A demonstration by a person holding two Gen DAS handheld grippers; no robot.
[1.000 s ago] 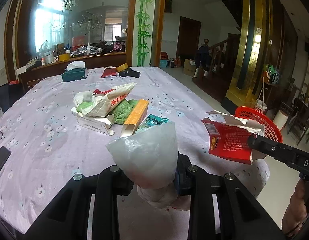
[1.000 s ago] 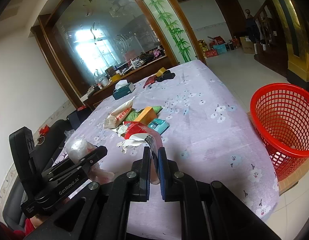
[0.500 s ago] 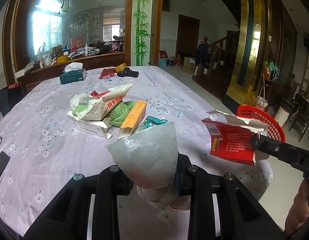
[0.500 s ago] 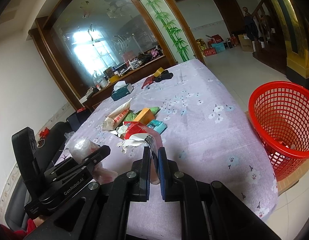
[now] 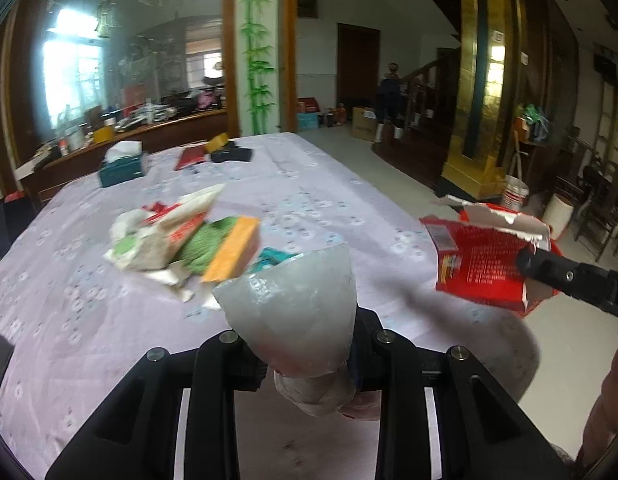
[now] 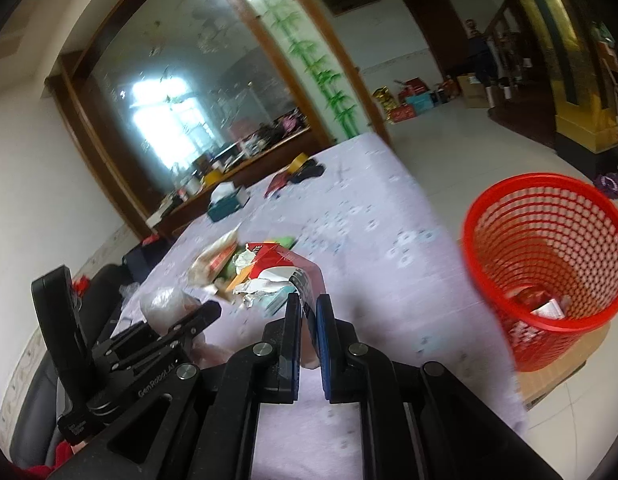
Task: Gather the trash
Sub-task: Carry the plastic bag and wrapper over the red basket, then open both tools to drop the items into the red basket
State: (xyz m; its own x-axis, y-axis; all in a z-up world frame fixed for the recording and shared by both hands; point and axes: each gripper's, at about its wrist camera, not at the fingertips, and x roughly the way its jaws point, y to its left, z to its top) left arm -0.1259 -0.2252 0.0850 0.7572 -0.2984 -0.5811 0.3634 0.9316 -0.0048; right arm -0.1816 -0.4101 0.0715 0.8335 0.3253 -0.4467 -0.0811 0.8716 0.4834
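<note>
The fingers (image 6: 293, 320) of the right gripper (image 6: 308, 312) pinched a torn red cardboard box (image 6: 285, 264), the left gripper (image 5: 305, 344) clamped a crumpled translucent plastic bag (image 5: 293, 304), both presumably bound for the red mesh plastic basket (image 6: 545, 256) at three o'clock.

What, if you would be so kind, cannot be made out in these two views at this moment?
- Trash pile, left wrist view: motion blur smears its labels; the print is unreadable.
- Left hand-held gripper: the clear plastic bag it grips covers its fingertips.
- Red basket, left wrist view: almost all hidden behind the torn red carton.
- Basket contents, right wrist view: blurred and partly behind the mesh; only red and white scraps show.
</note>
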